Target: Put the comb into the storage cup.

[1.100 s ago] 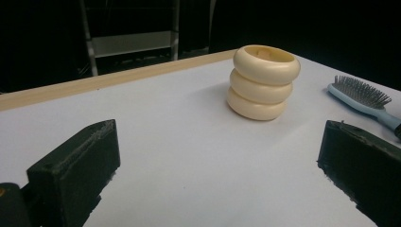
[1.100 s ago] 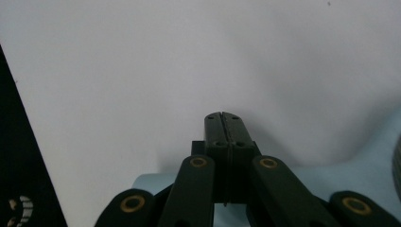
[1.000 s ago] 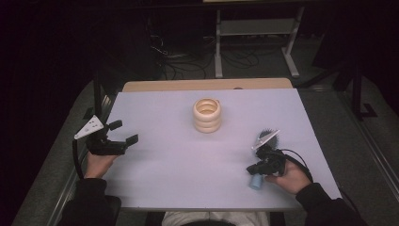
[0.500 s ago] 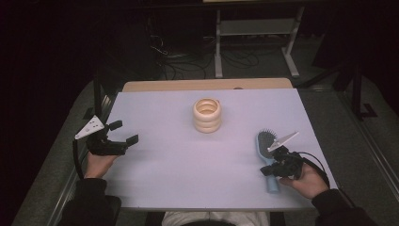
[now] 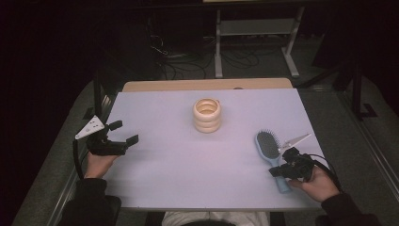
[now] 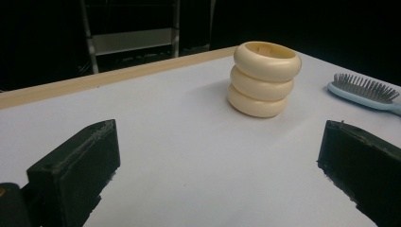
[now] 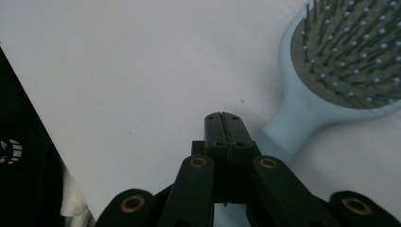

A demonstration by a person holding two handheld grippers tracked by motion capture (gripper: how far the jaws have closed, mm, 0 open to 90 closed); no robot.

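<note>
A light blue hairbrush [image 5: 267,145] lies bristles up on the white table [image 5: 164,179], at the near right. My right gripper [image 5: 275,171] hovers over its handle with the jaws shut together and nothing between them. In the right gripper view the shut right gripper [image 7: 222,116] points past the hairbrush [image 7: 340,61], whose handle runs beneath it. A cream stack of three rings [image 5: 207,115] stands mid-table, toward the far side. My left gripper [image 5: 126,132] is open at the left edge. From the left gripper [image 6: 220,132], the ring stack [image 6: 264,78] and the hairbrush [image 6: 364,90] are well ahead.
A wooden strip [image 5: 207,84] borders the table's far edge. Beyond it stand a metal shelf frame [image 5: 254,28] and cables on the dark floor. White table surface stretches between the two grippers.
My right hand has slid to the right, from beside the brush head to over its handle. The brush now lies flat, a little farther right. The left gripper has stayed put.
</note>
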